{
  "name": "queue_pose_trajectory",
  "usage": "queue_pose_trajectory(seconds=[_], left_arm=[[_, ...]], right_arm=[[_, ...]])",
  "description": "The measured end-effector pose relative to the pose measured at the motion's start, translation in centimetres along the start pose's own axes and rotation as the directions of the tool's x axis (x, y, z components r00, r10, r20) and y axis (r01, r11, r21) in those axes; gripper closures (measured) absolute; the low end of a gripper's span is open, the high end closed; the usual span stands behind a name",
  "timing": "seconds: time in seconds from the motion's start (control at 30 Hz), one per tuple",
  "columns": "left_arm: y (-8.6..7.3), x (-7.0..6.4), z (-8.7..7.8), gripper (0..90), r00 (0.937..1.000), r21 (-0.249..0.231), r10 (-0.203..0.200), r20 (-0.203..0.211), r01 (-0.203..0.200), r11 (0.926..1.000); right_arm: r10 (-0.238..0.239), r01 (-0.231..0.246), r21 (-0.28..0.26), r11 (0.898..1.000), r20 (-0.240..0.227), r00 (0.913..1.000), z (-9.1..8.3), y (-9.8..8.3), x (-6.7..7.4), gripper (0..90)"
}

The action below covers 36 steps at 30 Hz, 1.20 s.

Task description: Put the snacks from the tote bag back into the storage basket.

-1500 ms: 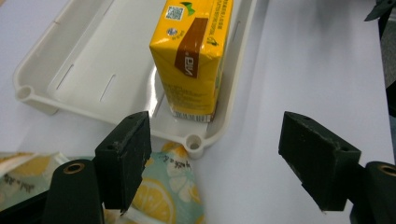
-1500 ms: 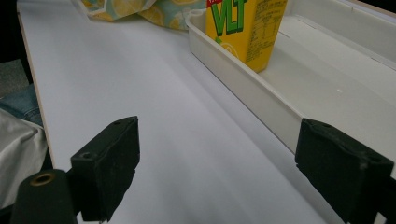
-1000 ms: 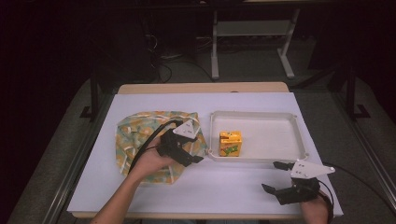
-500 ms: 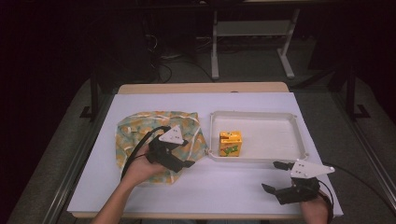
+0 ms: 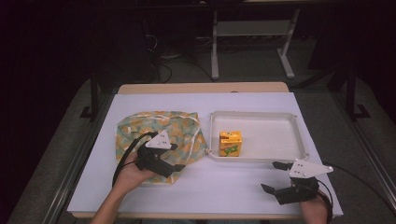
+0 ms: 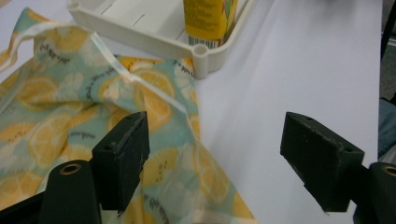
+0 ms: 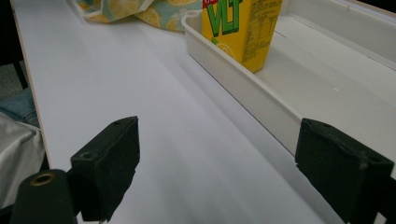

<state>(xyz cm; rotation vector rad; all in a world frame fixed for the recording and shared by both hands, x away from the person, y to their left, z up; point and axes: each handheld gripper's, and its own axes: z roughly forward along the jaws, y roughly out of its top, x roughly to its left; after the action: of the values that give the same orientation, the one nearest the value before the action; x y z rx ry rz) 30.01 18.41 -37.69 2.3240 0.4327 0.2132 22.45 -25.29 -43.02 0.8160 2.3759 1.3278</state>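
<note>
A lemon-print cloth bag (image 5: pixel 159 128) lies crumpled on the white table cover, left of a white tray (image 5: pixel 280 116). A yellow juice carton (image 5: pixel 230 142) stands upright in the tray's near left corner. My left gripper (image 5: pixel 180 158) hovers over the bag's near right edge, open and holding nothing. In the left gripper view its jaws (image 6: pixel 219 158) straddle the cloth's edge (image 6: pixel 70 126), with the tray corner (image 6: pixel 201 51) and carton (image 6: pixel 210 21) beyond. My right gripper (image 5: pixel 274 176) is open near the front edge, below the tray. The right gripper view shows its empty jaws (image 7: pixel 224 172) facing the carton (image 7: pixel 240 28) and tray wall (image 7: pixel 252 88).
Bare white cover (image 5: pixel 219 186) stretches between the two grippers along the table's front. A wooden table edge (image 5: pixel 201 87) shows at the back, with a white stand (image 5: pixel 252 32) on the dark floor behind. The table's left edge (image 7: pixel 28 79) runs close in the right gripper view.
My left gripper has drawn back from the tray, moving left and toward the person over the bag. The right gripper, carton and tray have stayed put.
</note>
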Motion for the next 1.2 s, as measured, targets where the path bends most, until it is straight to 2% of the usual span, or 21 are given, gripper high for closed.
queue_pose_trajectory(seconds=[0.17, 0.23, 0.4, 0.47, 0.7, 1.0, 1.2], left_arm=[[-0.8, -0.4, -0.3, 23.0, 0.9999, -0.009, -0.006, -0.014, 0.006, 0.9999], [-1.1, -0.4, -0.4, 22.9, 0.9998, -0.018, -0.021, -0.003, 0.021, 0.9996], [-2.0, -0.6, -0.7, 22.2, 0.9992, -0.021, -0.039, -0.009, 0.039, 0.9990], [-2.4, -0.8, -0.7, 22.2, 0.9990, -0.024, -0.038, -0.022, 0.038, 0.9990], [-3.7, -1.1, -0.9, 22.2, 0.9971, -0.048, -0.074, -0.014, 0.074, 0.9961], [-4.8, -1.3, -1.1, 22.1, 0.9959, -0.054, -0.085, -0.029, 0.083, 0.9950], [-5.1, -1.7, -0.9, 21.8, 0.9969, -0.055, -0.073, -0.031, 0.071, 0.9960]], right_arm=[[0.006, -0.006, 0.007, 1.000, -0.002, 1.0000, 0.1, 0.0, 0.0, 13.5], [0.004, -0.004, 0.006, 1.000, -0.002, 1.0000, 0.1, 0.0, 0.0, 13.4], [0.002, -0.002, 0.004, 1.000, 0.003, 1.0000, 0.0, 0.0, 0.0, 13.5], [-0.001, 0.001, 0.003, 1.000, 0.002, 1.0000, 0.1, 0.0, -0.1, 13.4], [0.004, -0.004, 0.007, 1.000, 0.001, 1.0000, 0.1, 0.0, 0.0, 13.5], [0.003, -0.003, 0.010, 1.000, 0.000, 1.0000, 0.1, 0.0, 0.0, 13.4], [0.001, -0.001, 0.007, 1.000, 0.002, 1.0000, 0.0, 0.0, 0.0, 13.4]])
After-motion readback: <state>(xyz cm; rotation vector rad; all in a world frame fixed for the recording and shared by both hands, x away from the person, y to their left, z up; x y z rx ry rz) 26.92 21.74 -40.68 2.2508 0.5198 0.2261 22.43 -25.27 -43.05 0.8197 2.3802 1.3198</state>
